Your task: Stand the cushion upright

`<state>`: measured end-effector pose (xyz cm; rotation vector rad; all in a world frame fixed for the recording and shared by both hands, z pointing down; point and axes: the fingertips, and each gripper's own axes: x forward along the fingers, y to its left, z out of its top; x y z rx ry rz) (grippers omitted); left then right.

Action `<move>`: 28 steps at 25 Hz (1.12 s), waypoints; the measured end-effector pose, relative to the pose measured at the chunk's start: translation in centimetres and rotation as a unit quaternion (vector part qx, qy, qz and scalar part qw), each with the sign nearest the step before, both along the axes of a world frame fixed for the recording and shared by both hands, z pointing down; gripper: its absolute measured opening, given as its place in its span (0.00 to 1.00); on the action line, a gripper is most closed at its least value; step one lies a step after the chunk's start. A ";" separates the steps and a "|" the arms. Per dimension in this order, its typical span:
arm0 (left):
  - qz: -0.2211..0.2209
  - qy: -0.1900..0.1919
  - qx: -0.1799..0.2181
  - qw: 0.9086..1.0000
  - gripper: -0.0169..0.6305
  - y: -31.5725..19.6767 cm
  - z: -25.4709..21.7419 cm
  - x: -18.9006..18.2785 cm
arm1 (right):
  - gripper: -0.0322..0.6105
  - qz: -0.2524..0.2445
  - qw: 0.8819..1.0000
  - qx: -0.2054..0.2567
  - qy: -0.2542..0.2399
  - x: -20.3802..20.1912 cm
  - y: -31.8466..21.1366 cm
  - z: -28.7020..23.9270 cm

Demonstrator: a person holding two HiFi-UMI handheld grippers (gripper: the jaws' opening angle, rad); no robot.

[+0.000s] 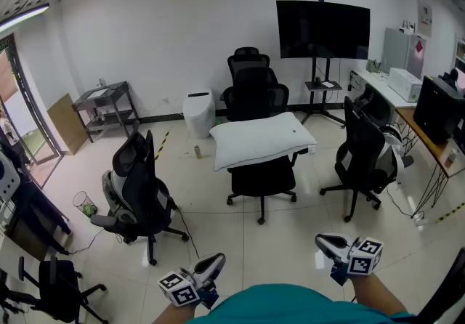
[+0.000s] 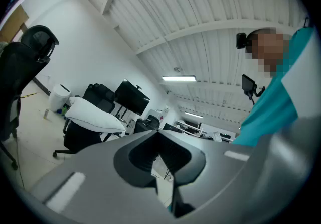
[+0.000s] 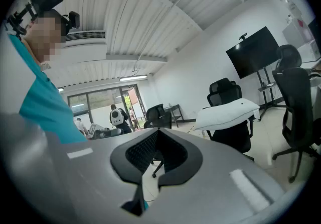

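A white cushion (image 1: 261,139) lies flat across the armrests and seat of a black office chair (image 1: 262,176) in the middle of the room. It also shows in the left gripper view as the cushion (image 2: 93,115) and in the right gripper view as the cushion (image 3: 228,112), far off in both. My left gripper (image 1: 212,266) is low at the picture's bottom left, well short of the chair, jaws together and empty. My right gripper (image 1: 330,244) is at the bottom right, also shut and empty. The jaw tips meet in the left gripper (image 2: 157,130) and the right gripper (image 3: 158,129).
A black chair (image 1: 142,188) stands to the left and another chair (image 1: 363,159) to the right of the cushion chair. Behind it are one more chair (image 1: 251,79), a white bin (image 1: 197,113) and a TV on a stand (image 1: 322,30). Desks (image 1: 425,134) line the right wall.
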<state>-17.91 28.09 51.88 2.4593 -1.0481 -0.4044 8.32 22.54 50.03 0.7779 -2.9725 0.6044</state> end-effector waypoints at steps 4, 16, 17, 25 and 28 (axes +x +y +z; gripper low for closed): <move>0.002 0.003 -0.005 1.000 0.05 -0.1 0.7 -3.2 | 0.05 -0.002 1.000 -0.003 0.006 -3.3 -0.3 0.3; 0.021 0.005 -0.029 0.999 0.05 -6.8 3.1 -6.9 | 0.05 0.010 0.999 -0.024 0.025 -6.6 -5.7 2.6; 0.021 0.004 -0.030 0.999 0.05 -8.0 3.3 -6.6 | 0.05 0.012 0.999 -0.024 0.023 -6.0 -7.0 2.9; -0.015 0.001 -0.031 0.999 0.05 -20.7 2.8 -1.8 | 0.05 -0.035 0.999 -0.013 0.025 -1.6 -21.4 2.6; -0.041 -0.003 -0.033 0.999 0.05 -26.2 2.5 -0.7 | 0.05 -0.056 0.998 0.009 0.024 -0.5 -27.6 1.3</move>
